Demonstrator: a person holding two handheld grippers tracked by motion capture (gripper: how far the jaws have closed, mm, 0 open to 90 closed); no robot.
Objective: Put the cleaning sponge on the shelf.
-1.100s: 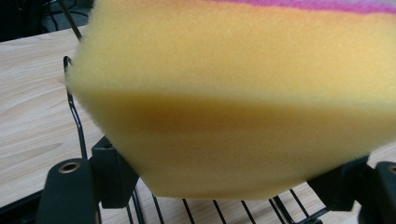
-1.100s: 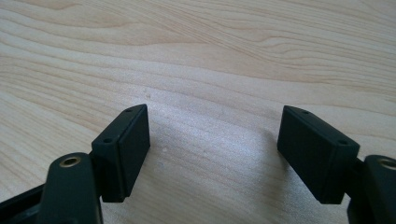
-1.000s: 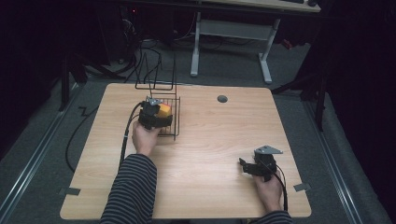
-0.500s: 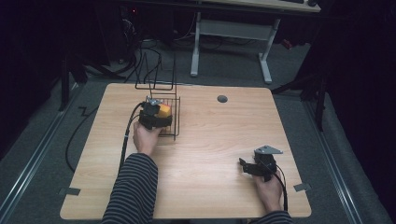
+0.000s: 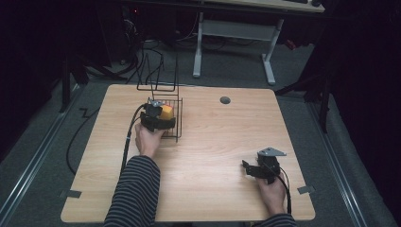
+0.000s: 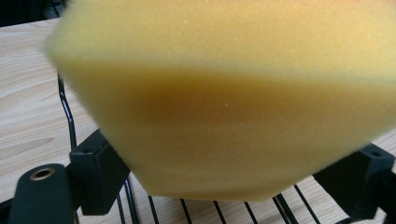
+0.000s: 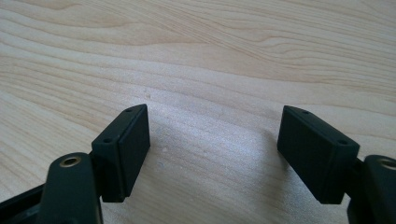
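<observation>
Nearest to the person, the right gripper (image 5: 255, 168) rests low over the bare table (image 5: 213, 142), near its front right part. Its jaws stand wide apart with only wood grain between them, so it is released and holds nothing. I judge that it waits here on purpose, well apart from the work, so that it does not disturb the other hand.

Farther away, the left hand (image 5: 147, 139) brings the left gripper (image 5: 156, 118) to the wire basket (image 5: 176, 124), which stands on the left half of the table. The jaws press a yellow sponge (image 6: 224, 93) from both sides; the sponge narrows where they squeeze it, so this gripper is clenched on it. In the left gripper view the black wires of the basket lie just under the sponge, with the table below them. It seems that the sponge is held over the basket opening, perhaps to go in or come out; I cannot tell which. A second wire rack (image 5: 158, 75) stands behind the basket, at the far table edge.
</observation>
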